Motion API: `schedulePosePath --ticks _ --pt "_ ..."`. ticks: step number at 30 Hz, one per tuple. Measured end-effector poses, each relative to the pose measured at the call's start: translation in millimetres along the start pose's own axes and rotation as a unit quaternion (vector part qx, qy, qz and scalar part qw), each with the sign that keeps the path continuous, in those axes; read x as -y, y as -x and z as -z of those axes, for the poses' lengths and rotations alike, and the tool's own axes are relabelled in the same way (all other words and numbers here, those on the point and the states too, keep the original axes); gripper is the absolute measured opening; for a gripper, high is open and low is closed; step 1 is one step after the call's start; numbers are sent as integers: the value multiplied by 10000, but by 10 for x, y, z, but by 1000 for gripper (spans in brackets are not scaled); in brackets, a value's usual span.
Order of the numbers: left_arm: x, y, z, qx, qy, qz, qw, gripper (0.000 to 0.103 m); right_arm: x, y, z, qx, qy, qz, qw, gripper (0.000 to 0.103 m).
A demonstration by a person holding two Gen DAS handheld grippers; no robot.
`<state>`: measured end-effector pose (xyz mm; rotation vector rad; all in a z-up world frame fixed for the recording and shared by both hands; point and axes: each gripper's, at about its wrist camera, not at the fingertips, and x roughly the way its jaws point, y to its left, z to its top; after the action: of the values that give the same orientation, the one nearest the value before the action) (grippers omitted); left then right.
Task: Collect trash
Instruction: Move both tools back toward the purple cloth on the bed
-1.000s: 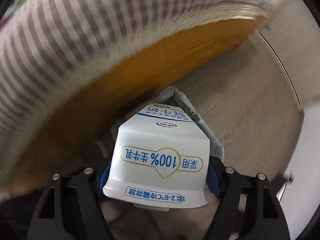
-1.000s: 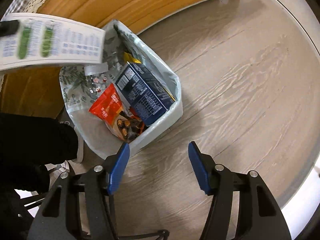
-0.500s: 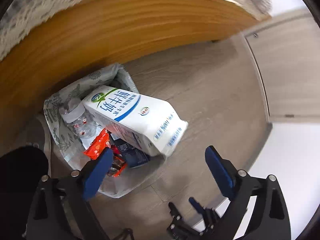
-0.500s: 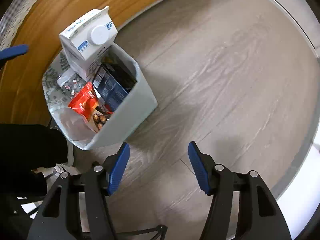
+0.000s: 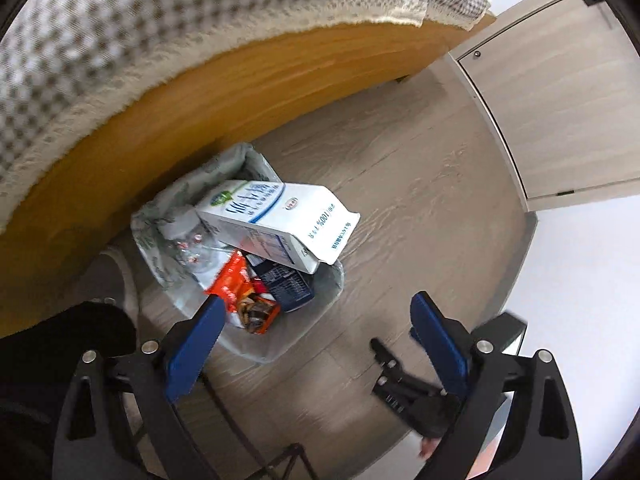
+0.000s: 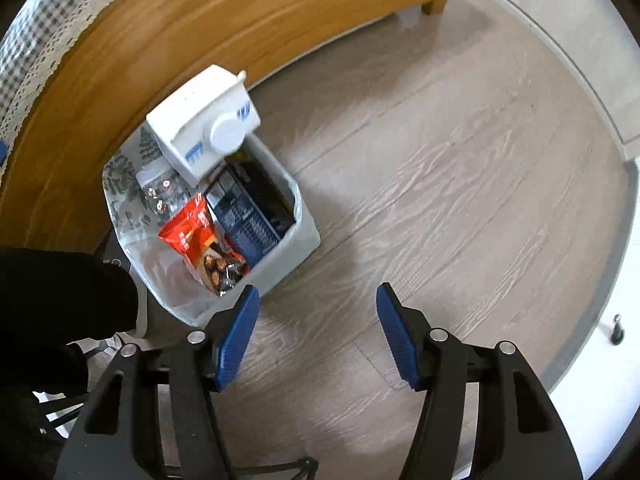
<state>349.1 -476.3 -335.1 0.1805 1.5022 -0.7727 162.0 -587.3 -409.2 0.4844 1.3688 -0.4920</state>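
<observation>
A white milk carton [image 5: 280, 220] lies tilted on top of the rubbish in a small lined bin [image 5: 332, 280] on the floor. In the right wrist view the milk carton [image 6: 204, 136] shows its round cap, sticking up out of the bin [image 6: 296, 248]. Under it lie a red snack bag [image 6: 192, 232], a dark blue box [image 6: 248, 212] and a clear plastic bottle [image 6: 156, 188]. My left gripper [image 5: 316, 304] hangs open above the bin's near side, nothing between its fingers. My right gripper [image 6: 316, 304] is open over bare floor, right of the bin.
The bin stands against a wooden bed frame [image 5: 224, 96] covered by a checked cloth [image 5: 120, 40]. Pale cupboard doors [image 5: 560, 120] line the far wall. A person's dark sleeve [image 6: 56, 300] fills the lower left. The other gripper's black frame [image 5: 404, 396] shows low in the left wrist view.
A second ago my left gripper held the milk carton; its jaws opened and the carton dropped into the bin. Both grippers have risen, so the bin looks smaller.
</observation>
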Motion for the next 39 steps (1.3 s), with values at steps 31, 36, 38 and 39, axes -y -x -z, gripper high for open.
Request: schedulePosePath --ticks 31,36,38,39 --pt "-4122 3451 -239 2911 2072 -964 9290 94 -4624 1574 -2631 2529 4255 -1206 8605 59" --pt "-4640 3630 -263 3014 2491 -1065 9142 94 -5529 1196 -3093 2440 4965 -1178 8246 59" --pt "-4812 3651 -302 2982 2564 -1155 9121 94 -5737 1101 -3227 2415 5136 -1082 8162 59" --pt "-4873 3651 -322 2966 2579 -1198 9117 94 -5871 1020 -3311 2371 5207 -1061 8132 59"
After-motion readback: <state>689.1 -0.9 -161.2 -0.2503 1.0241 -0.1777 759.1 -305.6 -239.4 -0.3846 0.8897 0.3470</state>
